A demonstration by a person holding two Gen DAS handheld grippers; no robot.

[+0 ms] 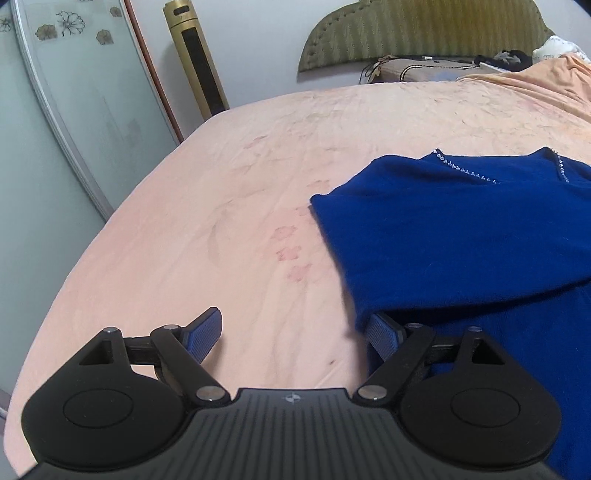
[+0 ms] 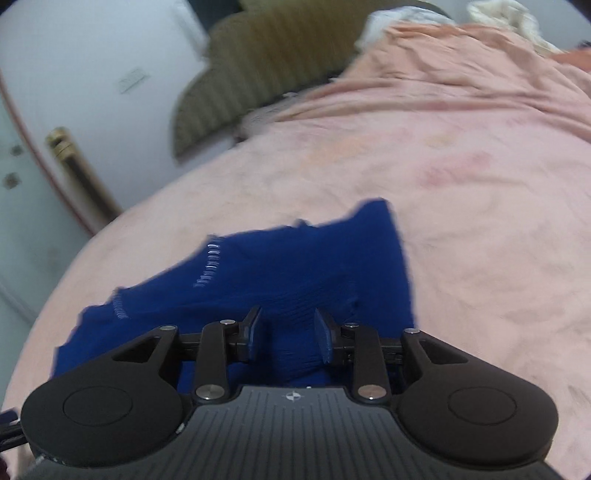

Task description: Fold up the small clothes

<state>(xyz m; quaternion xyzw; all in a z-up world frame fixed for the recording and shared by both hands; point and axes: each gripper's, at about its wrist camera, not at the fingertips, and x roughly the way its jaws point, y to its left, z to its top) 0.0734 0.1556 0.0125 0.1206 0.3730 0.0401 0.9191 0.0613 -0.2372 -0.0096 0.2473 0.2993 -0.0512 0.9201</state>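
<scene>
A dark blue knit top (image 1: 461, 229) with a sparkly neckline lies on the pink bed sheet (image 1: 240, 192), partly folded. My left gripper (image 1: 295, 332) is open and empty, low over the sheet at the garment's left edge; its right finger (image 1: 384, 332) touches the blue fabric. In the blurred right wrist view the same top (image 2: 303, 266) lies under my right gripper (image 2: 288, 332). Its jaws stand partly closed around a ribbed fold of the blue fabric (image 2: 291, 343); whether they pinch it is unclear.
A striped olive headboard (image 1: 424, 33) and a pillow (image 1: 417, 70) are at the far end. A rumpled peach blanket (image 2: 461, 74) lies at the back right. A gold tower fan (image 1: 195, 59) and a glass wardrobe door (image 1: 74, 92) stand left of the bed.
</scene>
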